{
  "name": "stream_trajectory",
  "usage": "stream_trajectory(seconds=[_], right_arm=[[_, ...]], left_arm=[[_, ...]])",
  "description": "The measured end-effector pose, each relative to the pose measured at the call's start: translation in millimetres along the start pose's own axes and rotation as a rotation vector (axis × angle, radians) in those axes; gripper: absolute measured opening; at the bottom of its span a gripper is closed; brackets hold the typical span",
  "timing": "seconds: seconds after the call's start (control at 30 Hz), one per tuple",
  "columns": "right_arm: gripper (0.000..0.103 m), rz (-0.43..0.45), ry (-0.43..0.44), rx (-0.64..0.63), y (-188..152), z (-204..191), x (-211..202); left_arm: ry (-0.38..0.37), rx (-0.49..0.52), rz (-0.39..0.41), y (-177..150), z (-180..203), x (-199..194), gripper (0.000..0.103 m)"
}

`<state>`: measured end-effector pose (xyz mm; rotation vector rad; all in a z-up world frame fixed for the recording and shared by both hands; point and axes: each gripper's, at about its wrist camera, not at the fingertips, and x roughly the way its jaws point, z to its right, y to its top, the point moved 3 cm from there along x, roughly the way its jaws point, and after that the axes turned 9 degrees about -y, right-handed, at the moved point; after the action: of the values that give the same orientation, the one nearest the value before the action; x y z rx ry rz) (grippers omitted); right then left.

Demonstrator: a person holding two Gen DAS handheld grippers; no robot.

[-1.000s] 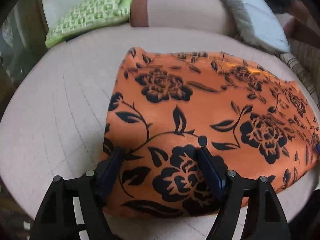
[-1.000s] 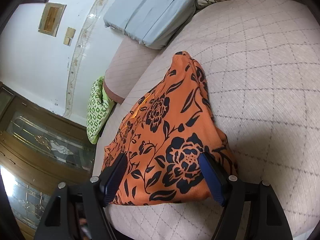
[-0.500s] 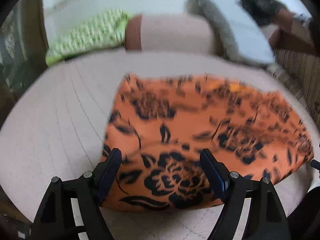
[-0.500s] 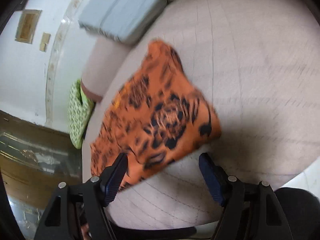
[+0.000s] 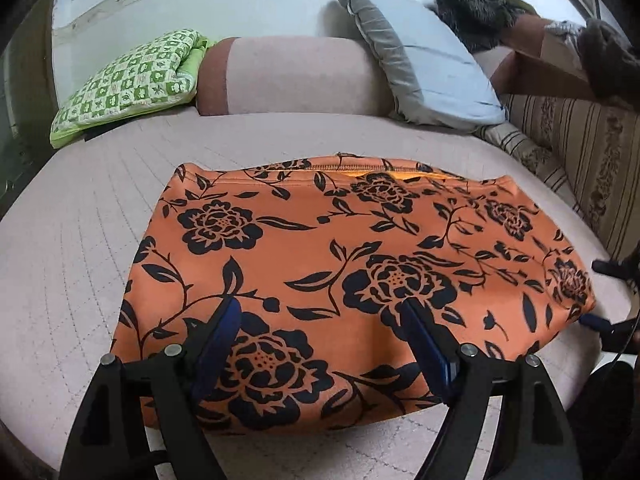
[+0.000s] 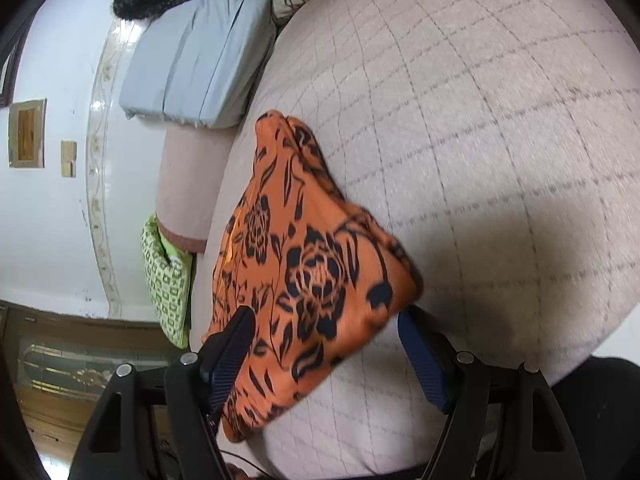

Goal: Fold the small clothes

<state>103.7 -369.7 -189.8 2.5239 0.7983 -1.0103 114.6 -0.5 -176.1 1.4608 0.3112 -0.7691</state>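
Note:
An orange garment with black flowers [image 5: 340, 248] lies folded flat on the pale quilted sofa seat [image 5: 80, 240]. My left gripper [image 5: 320, 320] is open over its near edge, one finger on each side of a big flower, pinching nothing. In the right wrist view the same garment [image 6: 304, 264] runs away from me at a slant. My right gripper [image 6: 326, 332] stands open at its right corner. The left finger is over the cloth and the right finger is over bare seat. One of its blue fingertips [image 5: 594, 321] shows at the garment's right corner in the left wrist view.
Along the back stand a green checked cushion [image 5: 132, 80], a pink bolster [image 5: 296, 76] and a grey-blue pillow [image 5: 424, 68]. A striped cushion [image 5: 580, 152] lies to the right under a dark furry thing [image 5: 476, 4]. A wooden glazed door [image 6: 60, 364] stands beyond the seat's left end.
The left gripper has drawn back and tipped up, so more of the garment and the back cushions show. The right gripper has rolled and drawn back, and its right finger is now off the cloth.

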Motion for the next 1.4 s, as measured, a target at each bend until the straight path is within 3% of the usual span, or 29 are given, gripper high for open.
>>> stream_trajectory(seconds=[0.1,0.2,0.33,0.8,0.93,1.0,1.07,1.2,1.27,1.3,1.33,1.37,1.4], right_arm=[[0.077,0.034,-0.026,-0.016,4,-7,-1],[0.078,0.119,-0.055,-0.137,4,-30,-13],[0.077,0.078,-0.148,-0.135,7,-22,3],[0.078,0.087,-0.098,-0.109,11,-16,5],[0.078,0.071,-0.11,-0.106,15,-17,8],[0.077,0.067,-0.133,-0.131,15,-22,7],[0.076,0.066,-0.159,-0.171,13,-26,7],[0.077,0.058,-0.133,-0.152,14,-22,8],[0.077,0.049,-0.113,-0.146,15,-19,9],[0.074,0.047,-0.112,-0.154,16,-18,9],[0.038,0.056,-0.129,-0.17,16,-19,7],[0.015,0.072,-0.133,-0.167,15,-19,2],[0.016,0.086,-0.111,-0.177,13,-22,-5]], left_arm=[[0.003,-0.008,-0.01,0,0,5,0.082],[0.004,-0.024,-0.017,1,-1,7,0.082],[-0.001,-0.048,-0.043,1,-4,13,0.082],[-0.007,-0.087,-0.065,1,-7,18,0.083],[0.046,-0.015,-0.101,-3,0,30,0.087],[0.053,-0.005,-0.092,-2,3,28,0.087],[0.013,-0.043,-0.069,1,1,21,0.086],[0.018,-0.051,0.027,7,-1,2,0.087],[0.013,-0.045,-0.027,3,0,13,0.087],[0.03,-0.03,-0.096,-2,1,26,0.087],[0.057,0.007,-0.12,-6,3,34,0.087],[0.07,0.025,-0.097,-5,6,31,0.088],[0.074,0.03,-0.093,-4,8,29,0.088]])
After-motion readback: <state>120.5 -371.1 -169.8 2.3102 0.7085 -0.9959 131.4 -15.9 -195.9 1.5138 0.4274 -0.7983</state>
